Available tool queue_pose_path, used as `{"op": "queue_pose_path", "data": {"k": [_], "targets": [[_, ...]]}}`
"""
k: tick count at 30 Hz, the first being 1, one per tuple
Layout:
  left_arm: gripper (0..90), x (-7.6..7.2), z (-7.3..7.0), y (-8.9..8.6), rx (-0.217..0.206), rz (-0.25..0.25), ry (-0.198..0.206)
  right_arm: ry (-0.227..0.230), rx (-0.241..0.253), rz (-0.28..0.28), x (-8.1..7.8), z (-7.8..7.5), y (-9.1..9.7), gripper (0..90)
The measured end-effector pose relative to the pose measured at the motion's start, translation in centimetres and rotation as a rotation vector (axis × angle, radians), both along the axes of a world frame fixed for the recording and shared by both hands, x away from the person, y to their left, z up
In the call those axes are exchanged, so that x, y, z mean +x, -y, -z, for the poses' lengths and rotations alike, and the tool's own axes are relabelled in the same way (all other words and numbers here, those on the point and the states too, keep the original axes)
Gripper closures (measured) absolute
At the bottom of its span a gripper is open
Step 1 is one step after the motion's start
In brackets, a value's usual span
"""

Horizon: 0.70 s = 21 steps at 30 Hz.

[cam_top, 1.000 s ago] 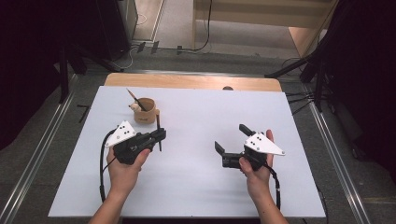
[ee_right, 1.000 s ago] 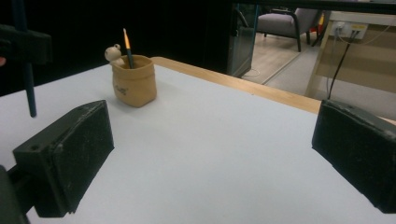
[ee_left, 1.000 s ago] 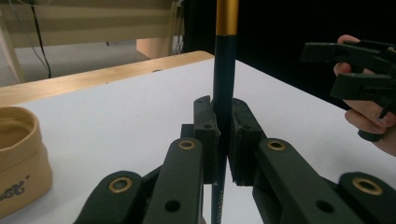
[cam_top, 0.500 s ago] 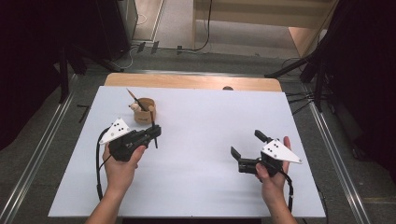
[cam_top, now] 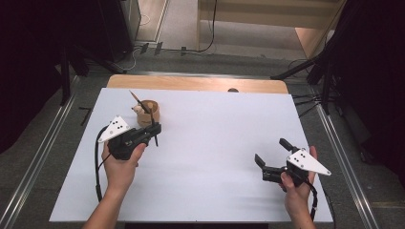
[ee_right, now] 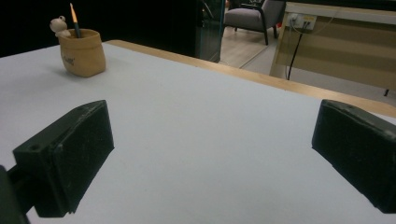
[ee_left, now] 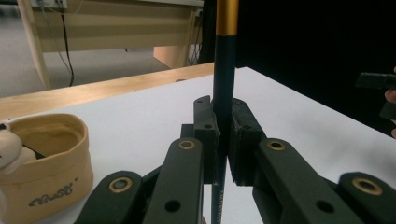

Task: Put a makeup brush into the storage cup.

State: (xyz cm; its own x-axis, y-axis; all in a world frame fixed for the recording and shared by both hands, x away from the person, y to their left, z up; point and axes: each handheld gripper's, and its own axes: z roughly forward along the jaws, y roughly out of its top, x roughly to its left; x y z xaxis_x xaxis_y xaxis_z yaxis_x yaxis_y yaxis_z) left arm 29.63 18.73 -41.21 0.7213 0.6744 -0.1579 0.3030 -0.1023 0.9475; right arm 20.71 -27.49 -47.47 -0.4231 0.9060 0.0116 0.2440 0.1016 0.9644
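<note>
Overhead, white table point(cam_top: 215, 157) with wooden far edge point(cam_top: 200, 84), grey floor point(cam_top: 38, 143) around

Overhead view, two low jaw-level views

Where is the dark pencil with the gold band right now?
The dark pencil stands upright, clamped in the left gripper, on the table's left side just in front of the tan pen holder.
</note>
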Motion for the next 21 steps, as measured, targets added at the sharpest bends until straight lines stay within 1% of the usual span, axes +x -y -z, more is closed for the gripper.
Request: {"op": "queue_pose_path", "data": {"k": [3,7,9,11,14,18,21], "targets": [[84.0,0.3,-0.2,-0.1,-0.013,-0.006,0.003,-0.002,-0.013,0.002,-0.3,0.3,0.5,0.0],[84.0,0.6,-0.6,-0.2,-0.014,-0.011,0.012,-0.005,-0.017,0.007,-0.8,0.6,1.0,0.0],[84.0,0.8,-0.7,-0.2,-0.021,-0.015,0.013,-0.005,-0.023,0.006,-1.1,0.7,1.2,0.0],[84.0,1.1,-0.8,-0.2,-0.015,-0.020,0.018,-0.001,-0.017,0.001,-1.4,0.8,1.6,0.0],[84.0,1.5,-0.9,-0.3,-0.017,-0.028,0.030,0.001,0.005,-0.010,-1.8,1.0,2.1,0.0],[84.0,2.2,-1.1,-0.6,-0.026,-0.042,0.029,-0.007,0.001,0.001,-2.1,1.2,2.5,0.0],[84.0,2.6,-1.4,-0.8,-0.020,-0.059,0.036,-0.014,0.001,0.008,-2.0,1.4,2.7,0.0]]}}
